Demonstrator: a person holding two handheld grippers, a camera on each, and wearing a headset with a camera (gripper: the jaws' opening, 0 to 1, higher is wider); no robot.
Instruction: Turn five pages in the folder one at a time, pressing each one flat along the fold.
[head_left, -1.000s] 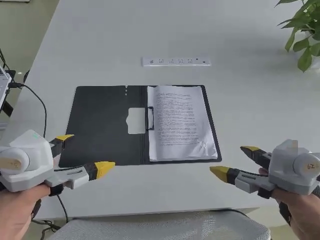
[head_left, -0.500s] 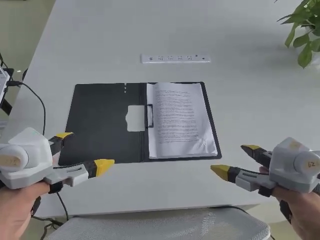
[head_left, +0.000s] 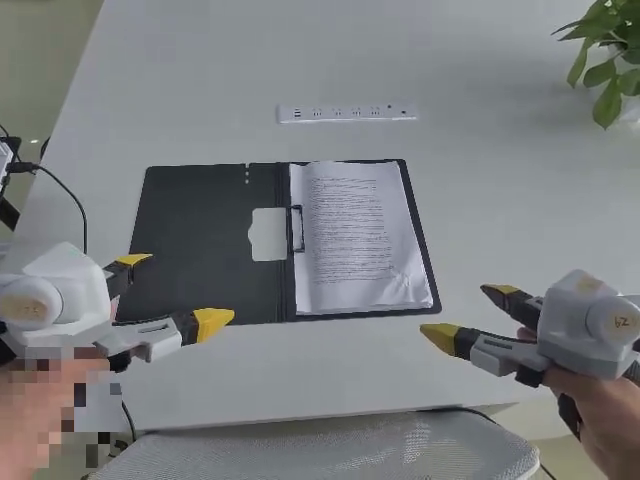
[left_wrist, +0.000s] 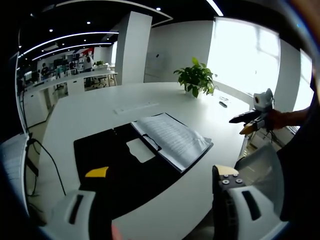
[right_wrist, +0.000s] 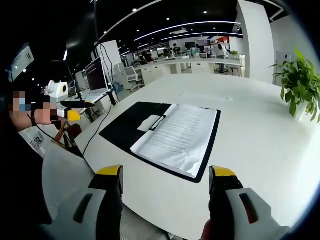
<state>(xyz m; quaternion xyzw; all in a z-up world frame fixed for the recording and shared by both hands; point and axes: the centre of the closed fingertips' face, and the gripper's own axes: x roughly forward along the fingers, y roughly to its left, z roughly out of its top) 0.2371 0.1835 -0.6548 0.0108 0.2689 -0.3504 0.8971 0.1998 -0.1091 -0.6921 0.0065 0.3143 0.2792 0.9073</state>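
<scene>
Jaws stand wide and empty on both the left gripper (head_left: 173, 291) and the right gripper (head_left: 467, 313), each held short of the folder (head_left: 200, 250), which lies open on the table (head_left: 300, 390) between them. Its paper stack (head_left: 355, 235) curls at the near right corner; a pinch there could catch several sheets at once, or drag the folder.

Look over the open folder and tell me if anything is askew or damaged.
The near right corner of the white printed paper stack curls up instead of lying flat in the open black folder. Otherwise nothing stands out.
</scene>
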